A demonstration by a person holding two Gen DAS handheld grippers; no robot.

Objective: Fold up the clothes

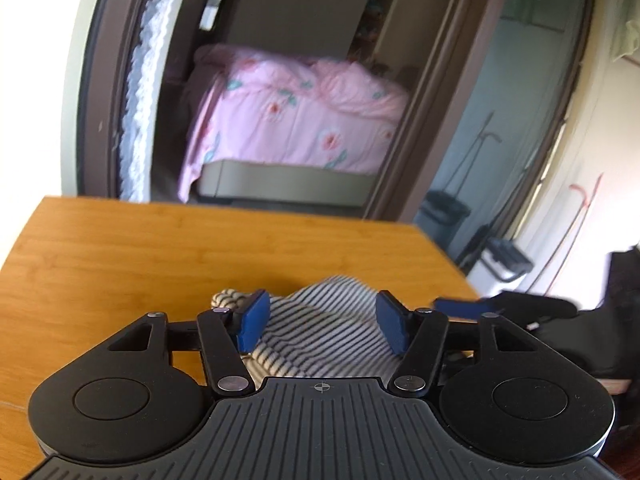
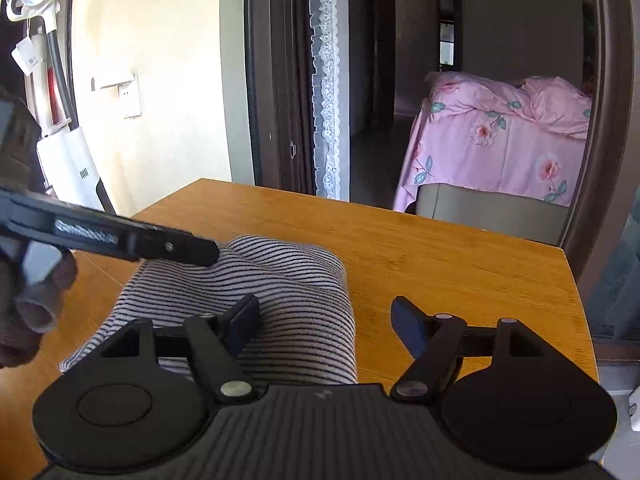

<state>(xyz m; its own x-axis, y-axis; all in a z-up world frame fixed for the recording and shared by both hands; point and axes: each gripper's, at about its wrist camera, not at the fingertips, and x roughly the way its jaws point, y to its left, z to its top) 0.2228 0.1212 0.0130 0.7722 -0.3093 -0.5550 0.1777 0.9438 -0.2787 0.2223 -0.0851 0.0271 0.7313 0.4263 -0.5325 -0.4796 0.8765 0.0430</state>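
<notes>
Left wrist view: the black two-finger left gripper w/ blue pads (image 1: 322, 322) hangs over the near part of the orange-brown bamboo-grain wooden table (image 1: 160, 248). The grey-and-white striped soft knit garment (image 1: 320, 332) lies on that table directly under and between the fingers, bunched, w/ a knotted or rolled bit poking out just left of the left pad. Pads stand apart, cloth visible between them; no pad seen pressing it, so released, nothing grasped. The black right gripper (image 1: 460, 306) shows at the garment's right end, close by.

Right wrist view: right gripper (image 2: 324, 326) is spread wide, empty. Striped garment (image 2: 256, 292) sits on the table (image 2: 440, 256) as a folded bundle, long axis running from near-left to far-centre. Its right folded edge falls inside the gap: left finger over the cloth, right finger over bare wood just beside it. Left gripper (image 2: 192, 250) comes in from the left, tip on or just above the garment's far-left part; contact cannot be told.

Judgement: both tools are about equally near; the right gripper straddles the right edge, so it looks better placed to pinch that edge for the next fold.
</notes>
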